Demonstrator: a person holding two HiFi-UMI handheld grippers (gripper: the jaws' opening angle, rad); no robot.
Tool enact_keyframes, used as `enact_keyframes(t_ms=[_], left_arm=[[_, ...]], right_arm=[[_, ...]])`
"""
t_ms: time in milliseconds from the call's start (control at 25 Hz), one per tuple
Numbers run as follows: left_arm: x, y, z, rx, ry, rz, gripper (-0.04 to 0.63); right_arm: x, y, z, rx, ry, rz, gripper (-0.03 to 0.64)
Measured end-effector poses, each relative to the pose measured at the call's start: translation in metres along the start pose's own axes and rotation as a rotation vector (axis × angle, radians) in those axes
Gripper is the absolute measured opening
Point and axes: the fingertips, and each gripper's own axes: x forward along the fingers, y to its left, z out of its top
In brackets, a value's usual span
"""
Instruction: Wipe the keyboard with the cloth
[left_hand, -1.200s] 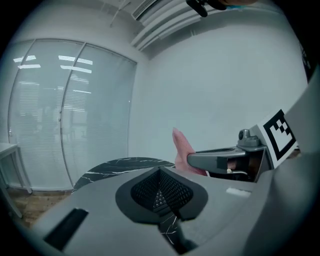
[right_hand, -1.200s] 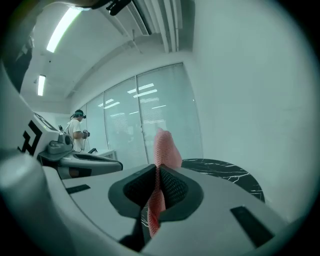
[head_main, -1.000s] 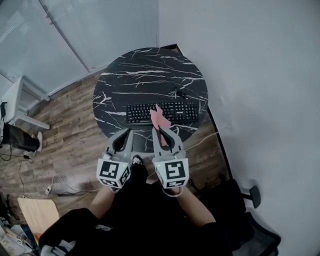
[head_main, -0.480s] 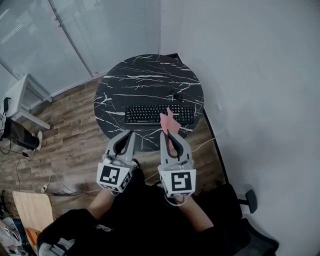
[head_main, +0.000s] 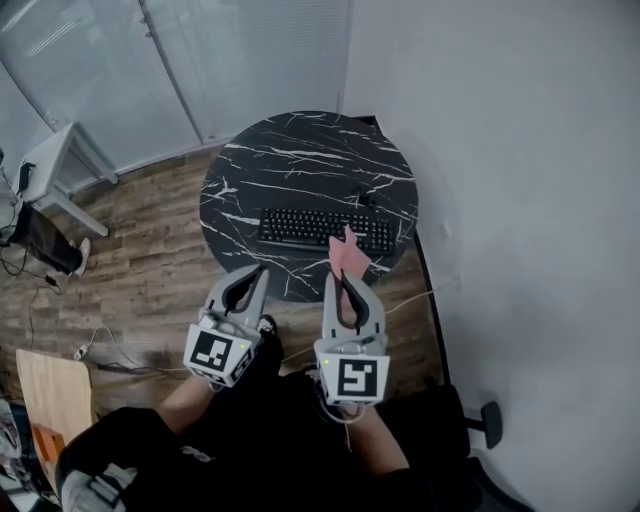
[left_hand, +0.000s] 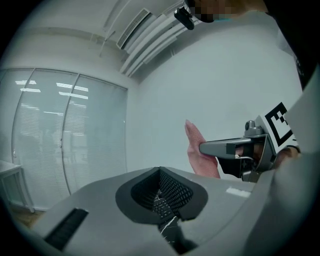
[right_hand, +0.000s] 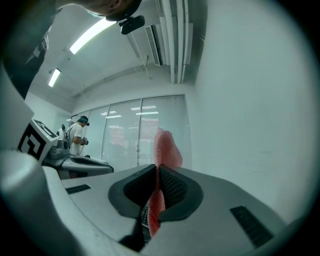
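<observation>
A black keyboard (head_main: 300, 228) lies on the round black marble table (head_main: 300, 160), toward its near edge. My right gripper (head_main: 345, 272) is shut on a pink mesh cloth (head_main: 349, 252), which sticks up past the fingertips in front of the keyboard's right end. In the right gripper view the cloth (right_hand: 165, 146) is pinched between the pads (right_hand: 172, 187). My left gripper (head_main: 259, 270) hovers beside it to the left, shut and empty, short of the table's near edge. The left gripper view shows the cloth (left_hand: 196, 150) in the right gripper (left_hand: 204, 148).
A small dark object (head_main: 365, 198) sits behind the keyboard. A white side table (head_main: 45, 175) stands at far left on the wood floor, with cables (head_main: 110, 350) nearby. A chair base (head_main: 490, 415) is at lower right. The wall is close on the right. A person (right_hand: 79, 132) stands far off.
Both grippers have risen and drawn back a little. The cloth has gone from the keyboard's middle to its right end and has come up off the keys.
</observation>
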Motion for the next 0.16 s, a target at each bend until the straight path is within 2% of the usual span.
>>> enact_keyframes(t_ms=[160], left_arm=[[-0.0009,-0.0079,-0.0005,-0.005,-0.002,0.001,-0.002]], right_arm=[[-0.004,-0.0029,-0.0001,0.011,0.011,0.006,0.011]])
